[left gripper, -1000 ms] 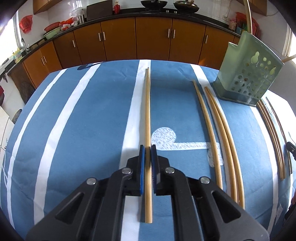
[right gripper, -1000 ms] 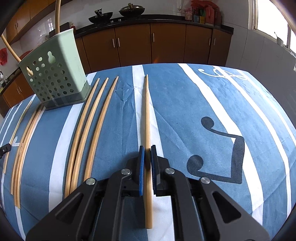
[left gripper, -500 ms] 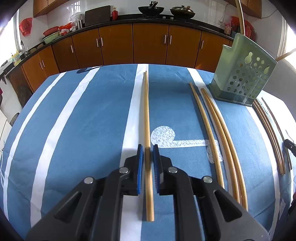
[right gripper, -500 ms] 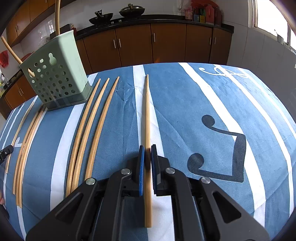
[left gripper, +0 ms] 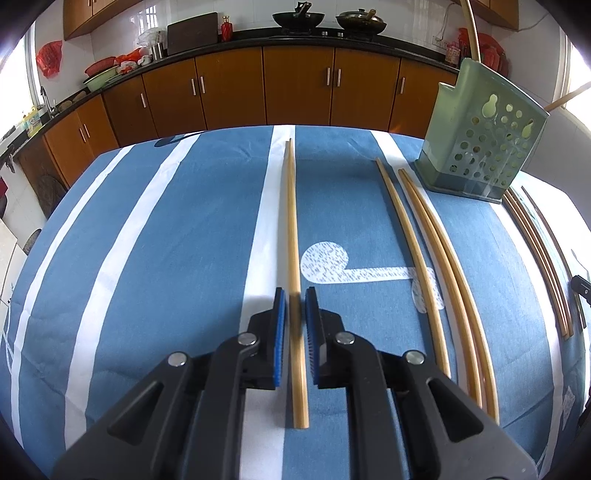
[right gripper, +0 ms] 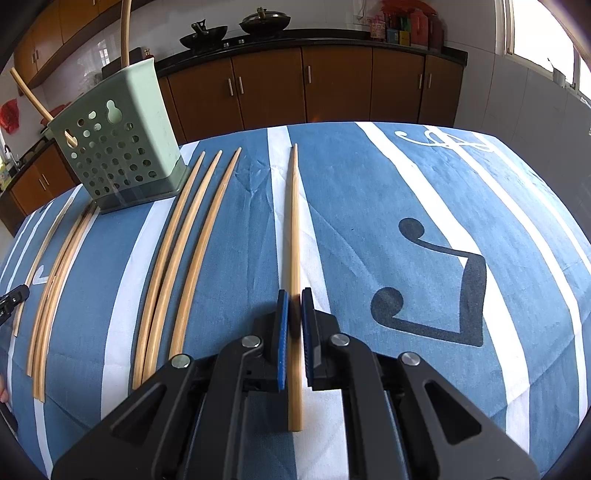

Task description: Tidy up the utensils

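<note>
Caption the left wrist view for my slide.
Left gripper open astride a chopstick; green utensil holder at right.

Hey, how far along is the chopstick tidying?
Done: two wooden chopsticks stand in the green perforated plastic holder. In hand: right gripper clamps one chopstick; left gripper, jaws apart, straddles another. Left: several loose chopsticks on the blue striped cloth.

A pale green perforated plastic utensil holder (right gripper: 122, 147) stands upright near the far edge of the blue-and-white striped tablecloth (right gripper: 369, 206), with two wooden sticks rising from it. Long, thin light-wood chopsticks lie lengthwise on the cloth: one (left gripper: 293, 236) toward its left side, one (right gripper: 294, 236) toward its right, three (right gripper: 192, 236) just right of the holder, and perhaps three or four (right gripper: 55, 266) left of it.
</note>
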